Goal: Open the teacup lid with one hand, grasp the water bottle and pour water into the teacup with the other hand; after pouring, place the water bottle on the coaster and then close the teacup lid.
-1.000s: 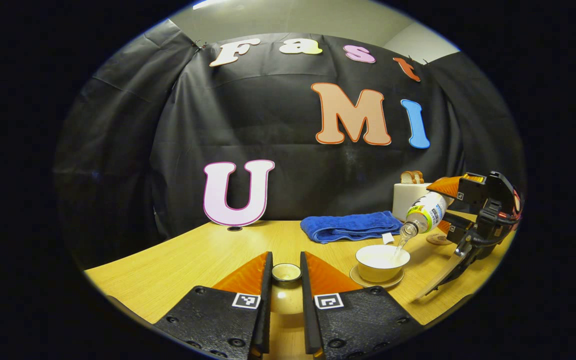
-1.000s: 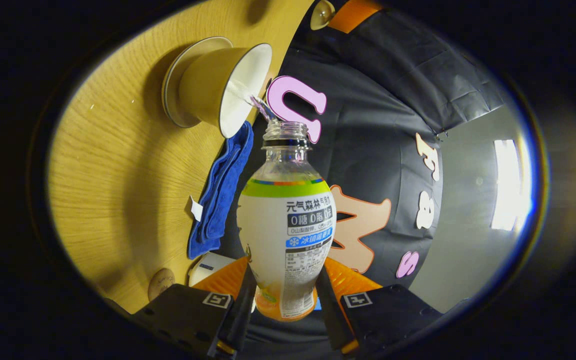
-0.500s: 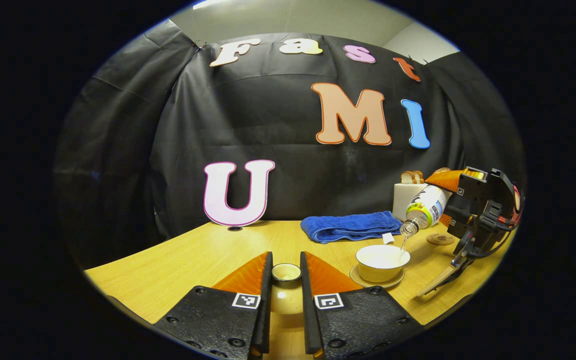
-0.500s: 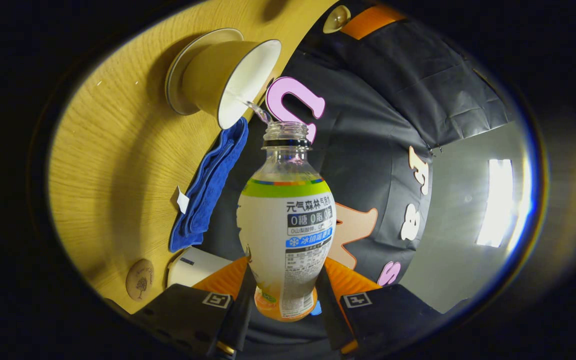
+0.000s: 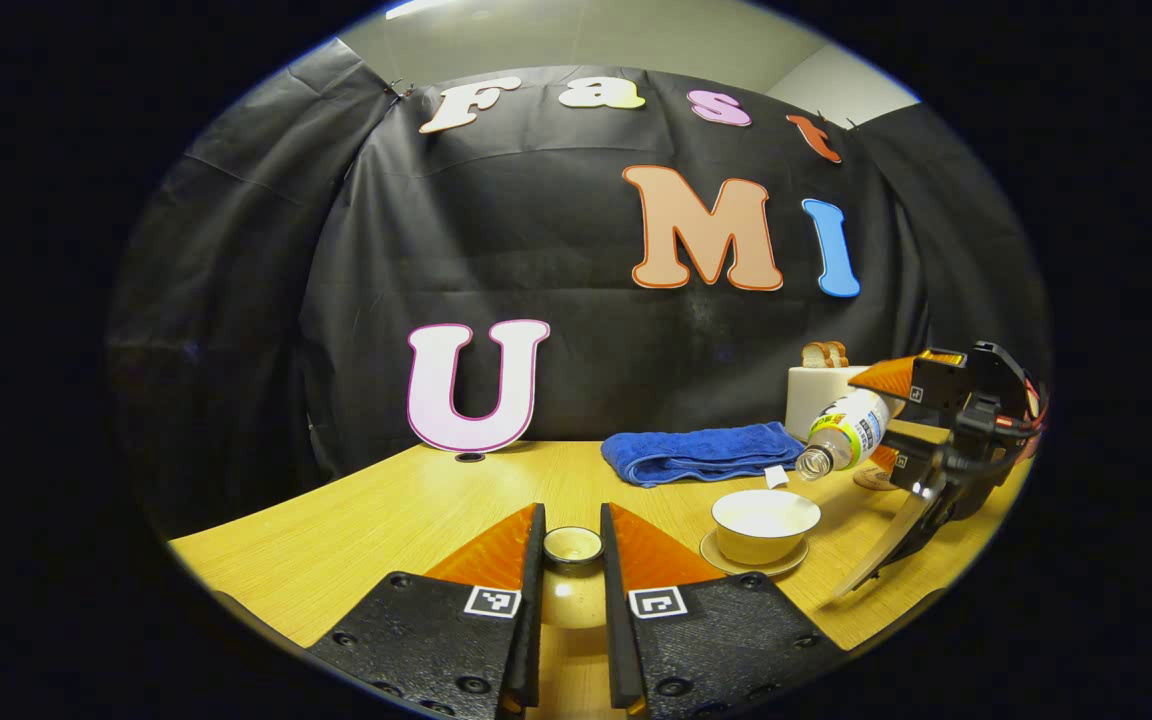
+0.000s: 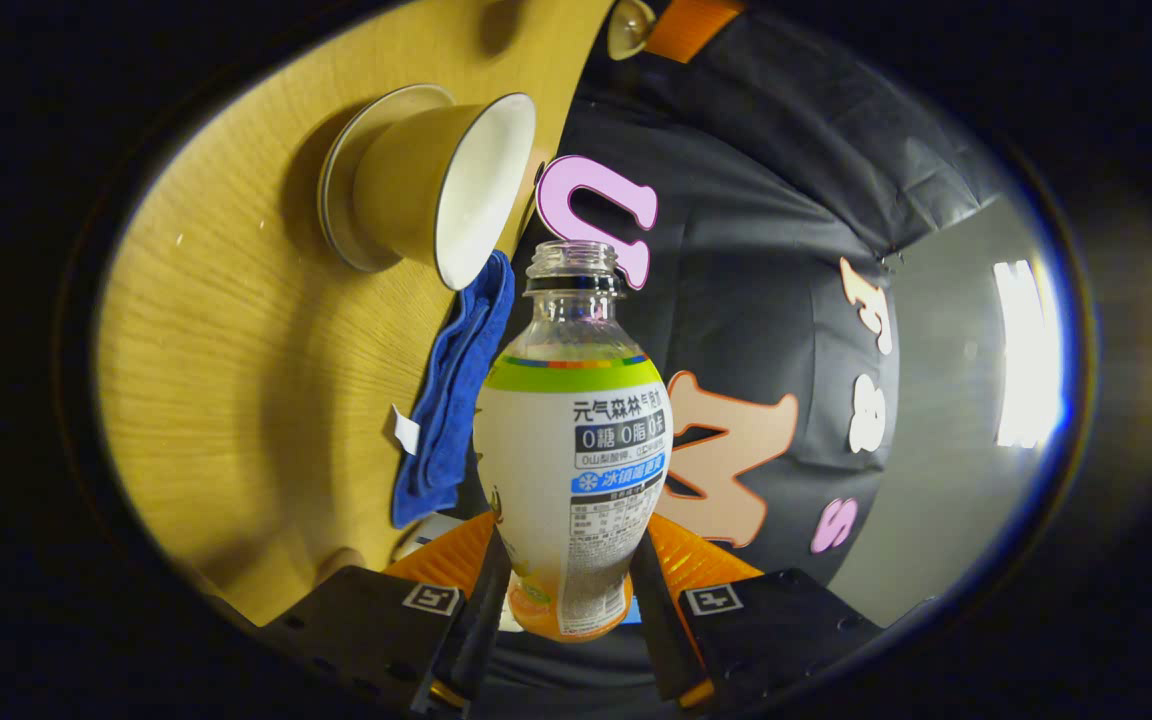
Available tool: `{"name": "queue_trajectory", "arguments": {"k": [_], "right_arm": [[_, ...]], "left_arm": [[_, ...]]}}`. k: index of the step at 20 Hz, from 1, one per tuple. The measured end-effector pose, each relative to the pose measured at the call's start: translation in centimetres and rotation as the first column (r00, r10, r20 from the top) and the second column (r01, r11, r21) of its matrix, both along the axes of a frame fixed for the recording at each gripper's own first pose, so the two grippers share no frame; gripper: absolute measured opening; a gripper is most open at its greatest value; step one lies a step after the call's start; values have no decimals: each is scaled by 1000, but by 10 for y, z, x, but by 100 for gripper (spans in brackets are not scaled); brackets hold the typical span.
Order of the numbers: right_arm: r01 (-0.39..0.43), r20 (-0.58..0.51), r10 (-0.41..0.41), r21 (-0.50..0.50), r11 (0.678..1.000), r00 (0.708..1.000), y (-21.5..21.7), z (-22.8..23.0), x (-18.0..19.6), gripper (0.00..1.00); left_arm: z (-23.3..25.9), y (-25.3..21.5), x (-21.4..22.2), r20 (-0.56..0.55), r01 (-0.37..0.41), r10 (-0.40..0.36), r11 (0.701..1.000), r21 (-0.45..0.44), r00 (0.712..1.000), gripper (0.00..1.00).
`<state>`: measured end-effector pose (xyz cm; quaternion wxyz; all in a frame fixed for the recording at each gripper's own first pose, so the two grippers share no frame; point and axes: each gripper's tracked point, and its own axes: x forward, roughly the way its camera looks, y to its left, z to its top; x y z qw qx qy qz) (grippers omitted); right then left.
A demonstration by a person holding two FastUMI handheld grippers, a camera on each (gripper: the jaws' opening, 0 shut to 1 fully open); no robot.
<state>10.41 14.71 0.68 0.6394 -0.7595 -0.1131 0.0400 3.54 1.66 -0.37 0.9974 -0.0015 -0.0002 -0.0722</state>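
Note:
In the left gripper view my left gripper [image 5: 572,528] is shut on the cream teacup lid [image 5: 573,548], held low over the table. The open teacup [image 5: 765,520] stands on its saucer [image 5: 748,566] to the right. Above and right of it the right gripper [image 5: 884,415] holds the uncapped water bottle [image 5: 844,430] tilted, mouth down-left just beyond the cup's rim, with no stream visible. In the right gripper view my right gripper [image 6: 568,575] is shut on the bottle [image 6: 573,450], whose mouth points near the teacup [image 6: 446,190]. The round coaster [image 5: 871,481] lies behind the bottle, partly hidden.
A folded blue towel [image 5: 701,452] lies behind the cup, also seen as the towel [image 6: 451,400] in the right gripper view. A white toaster [image 5: 814,392] with bread stands at the back right. The wooden table [image 5: 366,520] stretches left of my left gripper.
The water stream into the cup has stopped. The bottle has tipped back toward level and its mouth has drawn slightly away from the cup. The left gripper and lid have not moved.

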Motion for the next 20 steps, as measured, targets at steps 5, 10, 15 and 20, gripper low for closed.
{"name": "queue_trajectory", "arguments": {"k": [5,10,15,20], "right_arm": [[52,-217,11,284,957,976,-2,-22,1,67],[224,-453,142,661,717,880,7,-22,-15,64],[269,-428,274,842,468,861,-12,21,11,66],[282,-351,331,929,240,876,-42,52,20,65]], "left_arm": [[0,0,0,0,0,0,1000,0,1000,24],[0,0,0,0,0,0,1000,0,1000,24],[0,0,0,0,0,0,1000,0,1000,24],[-1,0,0,0,0,0,1000,0,1000,24]]}}
